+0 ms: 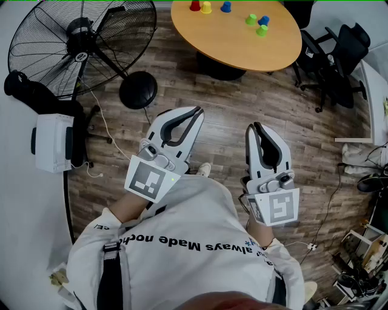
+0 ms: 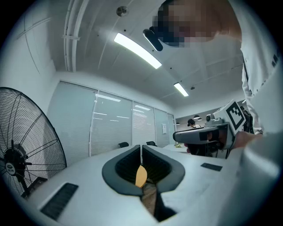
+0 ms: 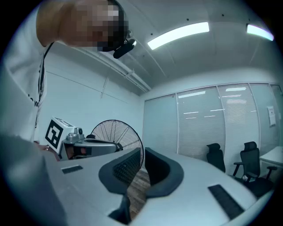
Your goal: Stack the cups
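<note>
**Both grippers shut and level, cups far off on the round table**

Nearest the head camera is the person's white printed shirt (image 1: 182,242), filling the bottom of the head view. Just beyond it, both hands hold the tools out level over the wooden floor (image 1: 230,109). The left gripper (image 1: 195,111) carries its marker cube (image 1: 147,178) close to the body. The right gripper (image 1: 254,127) sits beside it, a little apart, with its own marker cube (image 1: 279,207) at the rear.

In the left gripper view the two jaws meet at their tips and grip nothing; a sliver of orange tabletop shows through the hollow behind the pads. In the right gripper view the jaws are likewise drawn together on nothing, with floor planks showing in the hollow.

To the left of the grippers a white boxy appliance (image 1: 51,142) stands on the floor. Beyond it is a large black pedestal fan (image 1: 82,45) with its round base (image 1: 138,89).

Farther on stands the round wooden table (image 1: 242,48), well apart from both tools. All the cups stand separately on its far part. A red cup (image 1: 194,5), a yellow cup (image 1: 207,7) and a blue cup (image 1: 225,6) line the far edge. To the right of these, a green cup (image 1: 251,19), a second blue cup (image 1: 264,20) and a second green cup (image 1: 261,29) cluster close together. Black office chairs (image 1: 339,60) stand to the right of the table.
</note>
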{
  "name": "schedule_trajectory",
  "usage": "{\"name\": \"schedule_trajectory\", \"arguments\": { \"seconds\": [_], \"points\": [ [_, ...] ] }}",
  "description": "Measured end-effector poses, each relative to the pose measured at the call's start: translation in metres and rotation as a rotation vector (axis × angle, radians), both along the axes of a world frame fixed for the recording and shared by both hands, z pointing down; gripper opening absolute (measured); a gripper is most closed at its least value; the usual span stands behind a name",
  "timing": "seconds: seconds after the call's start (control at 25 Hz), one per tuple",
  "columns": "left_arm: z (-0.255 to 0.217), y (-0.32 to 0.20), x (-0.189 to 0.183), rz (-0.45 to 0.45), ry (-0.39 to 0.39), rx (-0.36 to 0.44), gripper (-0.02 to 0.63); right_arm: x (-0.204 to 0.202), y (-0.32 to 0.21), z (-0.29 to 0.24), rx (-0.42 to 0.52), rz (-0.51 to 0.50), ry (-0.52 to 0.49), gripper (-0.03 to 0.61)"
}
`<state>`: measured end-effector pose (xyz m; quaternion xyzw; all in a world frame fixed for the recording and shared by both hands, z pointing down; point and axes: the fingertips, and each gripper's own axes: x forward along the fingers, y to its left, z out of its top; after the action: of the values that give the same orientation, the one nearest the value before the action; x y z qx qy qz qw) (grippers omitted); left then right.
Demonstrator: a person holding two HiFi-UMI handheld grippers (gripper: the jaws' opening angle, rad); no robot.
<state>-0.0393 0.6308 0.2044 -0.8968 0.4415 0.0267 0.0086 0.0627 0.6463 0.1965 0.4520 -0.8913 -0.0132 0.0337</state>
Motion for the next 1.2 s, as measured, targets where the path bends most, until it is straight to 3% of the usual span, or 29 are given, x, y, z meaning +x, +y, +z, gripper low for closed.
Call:
{"name": "schedule_trajectory", "arguments": {
  "seconds": [0.64,1.2],
  "points": [
    [0.004,-0.041,-0.085,0.003,0.010,-0.011,0.034,-0.086,-0.043,-0.004,0.014,0.006,-0.005,0.051],
    [0.009,-0.065,-0.098,0.023,0.010,-0.008,0.034,-0.098,-0.067,0.002,0.010,0.032,0.002,0.050]
  ]
}}
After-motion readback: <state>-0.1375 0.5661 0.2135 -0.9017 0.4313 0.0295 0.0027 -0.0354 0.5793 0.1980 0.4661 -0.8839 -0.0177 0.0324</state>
